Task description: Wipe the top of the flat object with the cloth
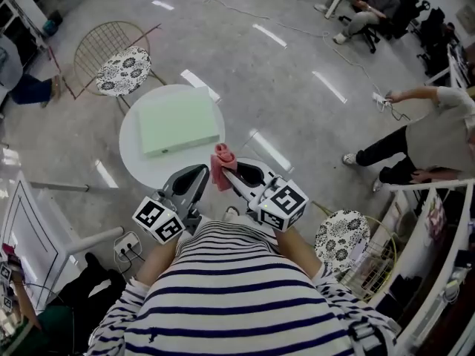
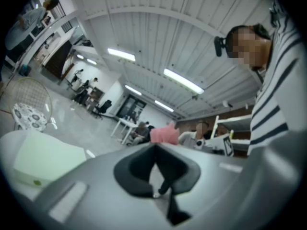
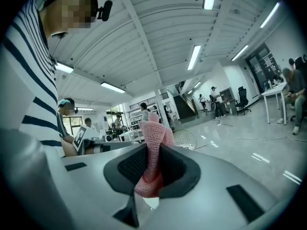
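The right gripper (image 1: 236, 173) is clenched on the pink cloth (image 1: 221, 163), which sticks up bunched past its jaws at the table's (image 1: 136, 160) near rim. The left gripper (image 1: 196, 176) hangs just beside it, pinched closed and empty. The green slab (image 1: 178, 119) lies on the table's far part, its corners close to the rim. A chair (image 1: 119, 67) crowds the far-left edge, and wide floor (image 1: 297, 102) lies to the right.
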`<state>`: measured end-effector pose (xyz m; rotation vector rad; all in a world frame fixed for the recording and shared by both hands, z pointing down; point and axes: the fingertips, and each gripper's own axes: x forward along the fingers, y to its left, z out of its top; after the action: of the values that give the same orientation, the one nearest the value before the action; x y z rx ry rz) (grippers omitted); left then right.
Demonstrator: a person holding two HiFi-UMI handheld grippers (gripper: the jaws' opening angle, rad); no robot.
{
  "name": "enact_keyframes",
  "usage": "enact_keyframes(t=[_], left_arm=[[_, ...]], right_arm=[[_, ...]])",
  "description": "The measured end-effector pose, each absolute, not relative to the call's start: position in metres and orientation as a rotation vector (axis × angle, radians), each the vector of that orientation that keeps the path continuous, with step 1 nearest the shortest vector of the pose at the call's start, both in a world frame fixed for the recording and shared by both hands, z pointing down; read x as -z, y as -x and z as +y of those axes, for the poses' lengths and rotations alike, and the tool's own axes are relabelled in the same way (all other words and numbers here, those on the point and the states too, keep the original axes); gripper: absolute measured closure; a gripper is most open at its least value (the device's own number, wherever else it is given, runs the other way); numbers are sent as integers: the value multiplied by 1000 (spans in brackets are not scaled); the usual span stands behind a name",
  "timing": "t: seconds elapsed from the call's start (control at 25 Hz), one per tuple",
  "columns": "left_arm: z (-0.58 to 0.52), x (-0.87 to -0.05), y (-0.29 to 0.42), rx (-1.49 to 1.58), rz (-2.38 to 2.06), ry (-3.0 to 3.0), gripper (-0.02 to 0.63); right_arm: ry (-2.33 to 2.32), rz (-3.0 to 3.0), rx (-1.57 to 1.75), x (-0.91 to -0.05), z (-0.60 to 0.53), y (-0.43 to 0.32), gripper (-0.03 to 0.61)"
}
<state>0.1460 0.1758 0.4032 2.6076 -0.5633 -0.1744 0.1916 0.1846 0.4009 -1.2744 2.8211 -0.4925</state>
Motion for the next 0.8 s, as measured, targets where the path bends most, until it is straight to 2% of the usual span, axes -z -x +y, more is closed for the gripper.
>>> enact_keyframes(t=[0.8], left_arm=[[64,-418,-33,173,-570,-2595,604]], right_arm=[[1298,2837,606,-420,73,-88,522]])
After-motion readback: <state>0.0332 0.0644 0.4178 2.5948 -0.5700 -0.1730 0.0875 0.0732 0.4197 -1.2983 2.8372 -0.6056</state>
